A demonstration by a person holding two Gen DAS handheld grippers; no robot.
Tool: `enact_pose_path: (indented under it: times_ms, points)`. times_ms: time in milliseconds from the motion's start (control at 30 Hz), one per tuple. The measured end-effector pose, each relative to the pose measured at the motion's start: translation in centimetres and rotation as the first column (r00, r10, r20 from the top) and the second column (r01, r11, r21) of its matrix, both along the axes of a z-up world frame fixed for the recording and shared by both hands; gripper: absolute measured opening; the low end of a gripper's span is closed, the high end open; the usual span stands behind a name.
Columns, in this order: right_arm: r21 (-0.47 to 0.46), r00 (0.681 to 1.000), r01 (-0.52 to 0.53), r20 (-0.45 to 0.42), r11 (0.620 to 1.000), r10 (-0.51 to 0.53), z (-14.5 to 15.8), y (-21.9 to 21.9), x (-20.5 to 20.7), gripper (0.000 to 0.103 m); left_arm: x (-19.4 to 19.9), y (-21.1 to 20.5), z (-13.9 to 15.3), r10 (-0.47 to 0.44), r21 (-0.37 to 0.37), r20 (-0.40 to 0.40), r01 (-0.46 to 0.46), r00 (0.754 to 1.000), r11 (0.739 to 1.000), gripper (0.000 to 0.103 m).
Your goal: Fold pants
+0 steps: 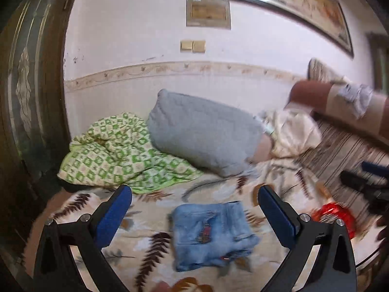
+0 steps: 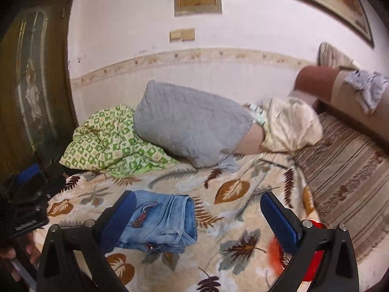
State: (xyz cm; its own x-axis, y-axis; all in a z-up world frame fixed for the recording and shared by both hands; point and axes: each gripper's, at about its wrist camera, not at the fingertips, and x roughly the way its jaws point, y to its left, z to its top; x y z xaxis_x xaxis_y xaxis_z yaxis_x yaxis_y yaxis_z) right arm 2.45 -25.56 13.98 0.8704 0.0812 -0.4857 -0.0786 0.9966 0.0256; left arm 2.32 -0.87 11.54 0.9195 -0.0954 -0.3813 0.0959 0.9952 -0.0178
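Jeans [image 1: 214, 233] look folded at lower centre; keep both grippers' jaws spread, just pat it flat.

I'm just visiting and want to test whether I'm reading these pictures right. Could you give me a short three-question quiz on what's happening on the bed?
1. True or false: the jeans lie in a compact folded bundle on the leaf-print blanket.
2. Multiple choice: what is the left claw holding? A) the jeans B) the grey pillow C) nothing
3. Fill in: the crumpled cloth beside the grey pillow, toward the door, is checked cream and ____.

Key: 1 true. 2 C, both the left claw and the right claw are wide open. 3 green.
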Motion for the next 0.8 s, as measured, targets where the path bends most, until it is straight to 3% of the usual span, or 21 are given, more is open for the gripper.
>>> enact_pose_path:
  times_ms: [100,167,400,500,600,800]
  points:
    - [-0.034,0.999,0.027,0.019,0.999,-0.026,-1.1,0.9,-1.7,0.103,-0.4,-0.1,-1.5,0.004,-0.013,-0.031,-0.004,1.0,1.0,0.103]
    - [-0.04,0.999,0.04,0.001,0.998,-0.04,-3.1,1.3,-1.6,0.103,0.5,-0.2,-3.7,0.039,0.006,-0.094,-0.038,0.995,0.999,0.103]
    - [-0.012,0.978,0.04,-0.204,0.999,-0.042,-14.0,1.9,1.1,0.103,2.2,-0.4,-12.1,0.093,0.037,-0.278,-0.086,0.956,0.996,0.103]
    - [0.006,0.967,0.041,-0.253,0.999,-0.038,-16.7,1.7,1.3,0.103,1.9,-0.4,-14.2,0.089,0.041,-0.322,-0.079,0.943,0.996,0.103]
    - [0.002,0.965,0.035,-0.259,0.999,-0.034,-17.1,1.5,1.4,0.103,1.8,-0.5,-14.0,0.083,0.043,-0.317,-0.073,0.945,0.996,0.103]
    - [-0.036,0.983,0.029,-0.182,0.999,-0.035,-12.7,1.7,1.6,0.103,1.8,-0.9,-11.0,0.065,0.007,-0.252,-0.065,0.966,0.998,0.103]
